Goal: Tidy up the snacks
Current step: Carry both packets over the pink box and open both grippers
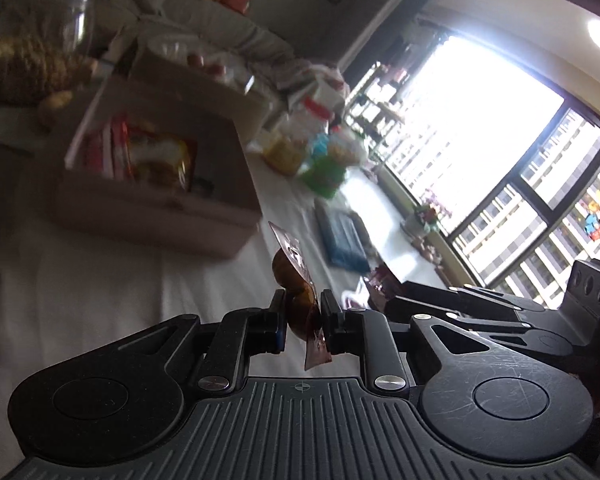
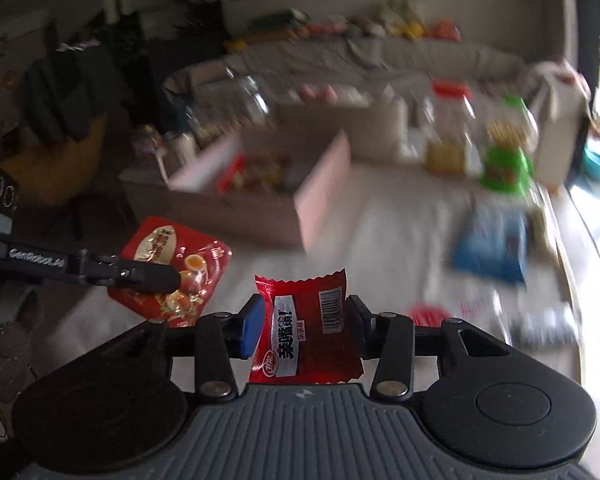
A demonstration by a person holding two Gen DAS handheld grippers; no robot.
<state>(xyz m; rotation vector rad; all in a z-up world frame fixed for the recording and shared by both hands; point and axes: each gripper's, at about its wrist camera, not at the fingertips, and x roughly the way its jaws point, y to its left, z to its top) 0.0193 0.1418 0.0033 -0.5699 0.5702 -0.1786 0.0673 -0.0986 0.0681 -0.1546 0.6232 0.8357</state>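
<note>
Here the left claw (image 1: pixel 303 312) pinches a brown egg packet (image 1: pixel 296 300), the right claw (image 2: pixel 302 320) a red snack packet (image 2: pixel 306 336).

two held snack packets (image 2: pixel 306 332), one open box (image 2: pixel 260 184), two grippers (image 2: pixel 304 320)

My left tongs (image 1: pixel 303 312) are matte black, with a ribbed grey housing, two round black caps, silver screw heads and a blue pad on one finger. My right tongs (image 2: pixel 302 312) match them: same ribbing, same screws, blue pad (image 2: pixel 250 328), white lettering along one arm.
</note>
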